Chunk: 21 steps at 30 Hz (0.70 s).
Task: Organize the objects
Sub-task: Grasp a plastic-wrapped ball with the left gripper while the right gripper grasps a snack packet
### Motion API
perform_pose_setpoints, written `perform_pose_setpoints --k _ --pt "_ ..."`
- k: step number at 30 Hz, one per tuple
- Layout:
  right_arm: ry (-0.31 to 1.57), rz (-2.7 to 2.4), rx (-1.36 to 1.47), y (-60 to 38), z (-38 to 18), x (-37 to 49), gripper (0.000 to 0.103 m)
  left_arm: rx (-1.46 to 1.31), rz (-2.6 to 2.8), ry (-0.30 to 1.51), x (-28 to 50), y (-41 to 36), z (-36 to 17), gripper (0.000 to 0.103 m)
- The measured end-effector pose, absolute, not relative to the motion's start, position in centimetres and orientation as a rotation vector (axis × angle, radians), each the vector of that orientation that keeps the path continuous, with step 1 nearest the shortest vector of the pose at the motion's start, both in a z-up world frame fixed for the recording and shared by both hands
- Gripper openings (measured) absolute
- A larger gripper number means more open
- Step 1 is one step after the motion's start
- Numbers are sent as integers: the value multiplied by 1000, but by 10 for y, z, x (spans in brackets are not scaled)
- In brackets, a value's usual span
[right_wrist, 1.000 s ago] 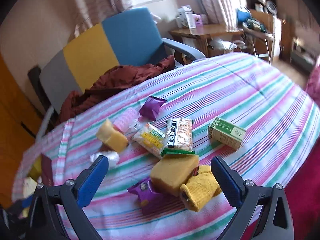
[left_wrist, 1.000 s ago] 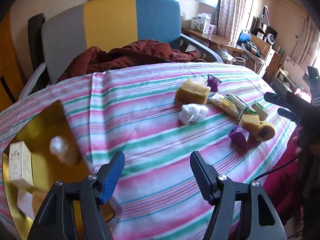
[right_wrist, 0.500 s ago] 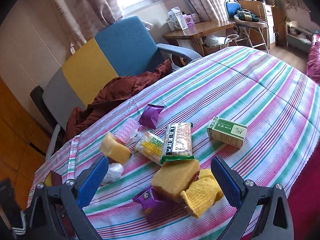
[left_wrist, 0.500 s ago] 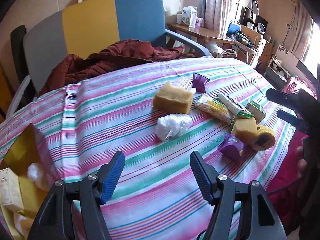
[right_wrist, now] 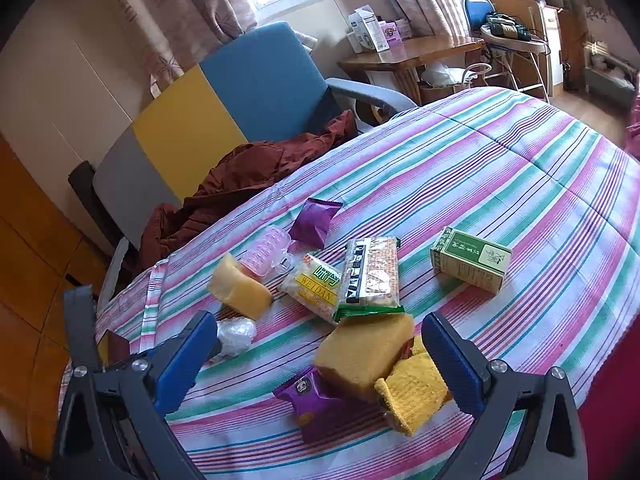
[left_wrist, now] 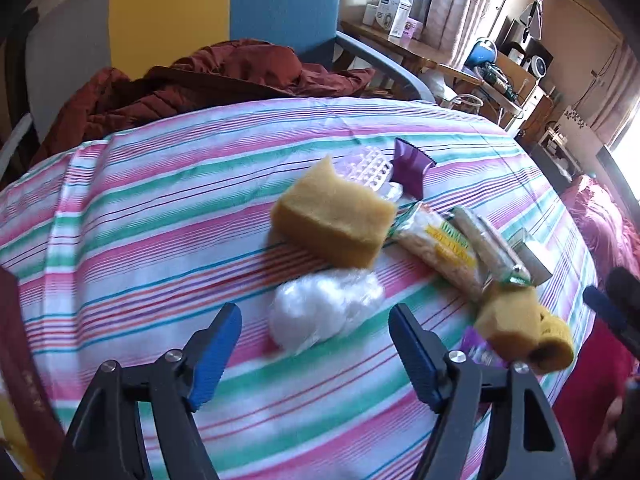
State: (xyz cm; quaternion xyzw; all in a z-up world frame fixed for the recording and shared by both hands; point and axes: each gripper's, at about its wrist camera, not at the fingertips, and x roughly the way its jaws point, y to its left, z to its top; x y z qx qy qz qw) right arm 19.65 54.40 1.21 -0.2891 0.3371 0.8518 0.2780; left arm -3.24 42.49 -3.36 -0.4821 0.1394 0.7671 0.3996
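Observation:
A crumpled white plastic bag (left_wrist: 324, 312) lies on the striped tablecloth (left_wrist: 160, 220) just ahead of my left gripper (left_wrist: 314, 354). Its jaws are opening, and the bag sits in line with the gap, untouched. Beyond it are a yellow sponge (left_wrist: 332, 220), a pink curler (left_wrist: 368, 166) and a purple packet (left_wrist: 408, 168). My right gripper (right_wrist: 320, 360) hangs open over a second sponge (right_wrist: 364, 356), a yellow cloth (right_wrist: 416, 392) and another purple packet (right_wrist: 316, 400), gripping none of them. Two snack packs (right_wrist: 370, 276) and a green box (right_wrist: 472, 260) lie further back.
The dark red side of a box (left_wrist: 16, 360) stands at the table's left edge. Behind the table is a grey, yellow and blue armchair (right_wrist: 224, 92) with a rust-red jacket (right_wrist: 256, 172) on it. A wooden desk (right_wrist: 412, 52) sits by the window.
My left gripper has swung right, away from the gold box, and down toward the white bag, and its jaws have widened. The right gripper has tilted slightly but stayed in place.

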Motion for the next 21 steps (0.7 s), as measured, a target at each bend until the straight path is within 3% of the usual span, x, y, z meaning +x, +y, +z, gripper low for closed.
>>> perform_pose_setpoints --k 4,6,14,18,21 --pt "910 2288 -778 545 12 197 103 -1211 1969 431 -36 443 -47 77" --pt "908 2288 -778 545 12 197 103 -1251 1941 432 -41 444 -58 59" --pt "938 2289 -852 550 8 189 103 -1223 1957 408 -26 393 -56 54" --pt "900 2254 -975 565 3 169 88 -1189 1970 439 -10 365 -58 53" --pt "849 2189 -1091 583 -7 147 85 -1168 1985 452 -2 352 -59 45"
